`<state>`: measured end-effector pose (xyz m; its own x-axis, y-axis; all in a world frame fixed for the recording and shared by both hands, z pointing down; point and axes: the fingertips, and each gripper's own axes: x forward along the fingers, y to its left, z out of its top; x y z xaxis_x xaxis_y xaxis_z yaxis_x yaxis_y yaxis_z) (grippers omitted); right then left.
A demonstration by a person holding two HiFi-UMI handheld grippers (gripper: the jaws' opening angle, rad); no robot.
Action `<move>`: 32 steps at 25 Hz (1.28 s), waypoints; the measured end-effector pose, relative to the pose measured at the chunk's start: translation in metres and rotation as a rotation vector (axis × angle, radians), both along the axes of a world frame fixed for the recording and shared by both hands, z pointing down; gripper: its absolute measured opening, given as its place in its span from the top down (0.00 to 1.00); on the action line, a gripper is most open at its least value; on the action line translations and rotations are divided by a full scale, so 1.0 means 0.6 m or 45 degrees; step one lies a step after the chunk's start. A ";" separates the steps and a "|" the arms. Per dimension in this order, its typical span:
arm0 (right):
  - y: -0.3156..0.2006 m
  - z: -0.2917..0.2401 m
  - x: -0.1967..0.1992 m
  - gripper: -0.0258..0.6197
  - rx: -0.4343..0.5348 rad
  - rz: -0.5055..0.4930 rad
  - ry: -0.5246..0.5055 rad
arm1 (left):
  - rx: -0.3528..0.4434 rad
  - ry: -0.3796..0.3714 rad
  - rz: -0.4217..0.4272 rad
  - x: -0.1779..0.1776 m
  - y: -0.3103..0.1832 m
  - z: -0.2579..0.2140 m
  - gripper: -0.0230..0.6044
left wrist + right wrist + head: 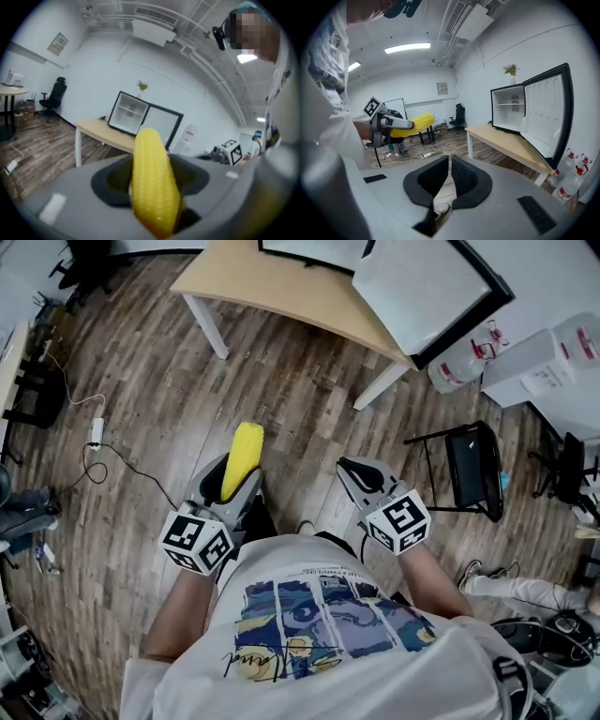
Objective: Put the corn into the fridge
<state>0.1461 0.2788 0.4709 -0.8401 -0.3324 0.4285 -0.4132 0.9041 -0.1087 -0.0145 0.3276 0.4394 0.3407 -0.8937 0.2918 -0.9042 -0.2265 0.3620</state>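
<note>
A yellow corn cob [244,454] sticks up and forward out of my left gripper [234,472], which is shut on its lower end. In the left gripper view the corn [152,183] fills the gap between the grey jaws. My right gripper [352,471] is held beside it, shut and with nothing in it; its black pads [461,176] meet at the tips. The small fridge [508,110] stands on a wooden table [281,306] ahead, its door [546,115] swung wide open. The right gripper view also catches the left gripper [401,124] with the corn [419,123].
A black folding chair [469,470] stands to my right on the wood floor. Large water bottles [469,357] and white boxes [544,362] sit beyond the table's right end. A cable with a power strip [97,432] lies on the floor at left.
</note>
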 end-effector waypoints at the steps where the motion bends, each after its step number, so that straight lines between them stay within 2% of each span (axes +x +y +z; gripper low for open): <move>1: -0.016 -0.002 -0.018 0.92 -0.001 0.012 0.009 | 0.005 0.004 0.016 -0.016 -0.022 -0.002 0.57; 6: -0.109 -0.031 -0.120 0.94 0.047 0.052 0.040 | 0.024 -0.020 0.130 -0.098 -0.135 -0.012 0.57; 10: -0.178 -0.045 -0.188 0.94 0.065 0.131 0.029 | 0.016 -0.061 0.223 -0.166 -0.218 -0.007 0.57; 14: -0.226 -0.052 -0.225 0.94 0.063 0.168 0.045 | -0.001 -0.065 0.239 -0.213 -0.303 0.005 0.57; 18: -0.278 -0.040 -0.221 0.94 0.033 0.169 0.049 | -0.022 -0.054 0.213 -0.223 -0.387 0.021 0.57; 21: -0.348 -0.034 -0.203 0.94 0.020 0.199 0.046 | -0.042 -0.058 0.187 -0.219 -0.463 0.028 0.57; 29: -0.509 -0.049 -0.139 0.93 0.045 0.190 0.003 | -0.040 -0.123 0.110 -0.198 -0.682 0.035 0.57; 32: -0.550 -0.050 -0.117 0.93 0.046 0.237 -0.007 | -0.038 -0.150 0.092 -0.199 -0.763 0.042 0.57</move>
<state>0.0756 -0.0512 0.4409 -0.7648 -0.4974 0.4094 -0.5733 0.8154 -0.0803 -0.1336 -0.1303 0.4648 0.3656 -0.8586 0.3593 -0.9226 -0.2832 0.2620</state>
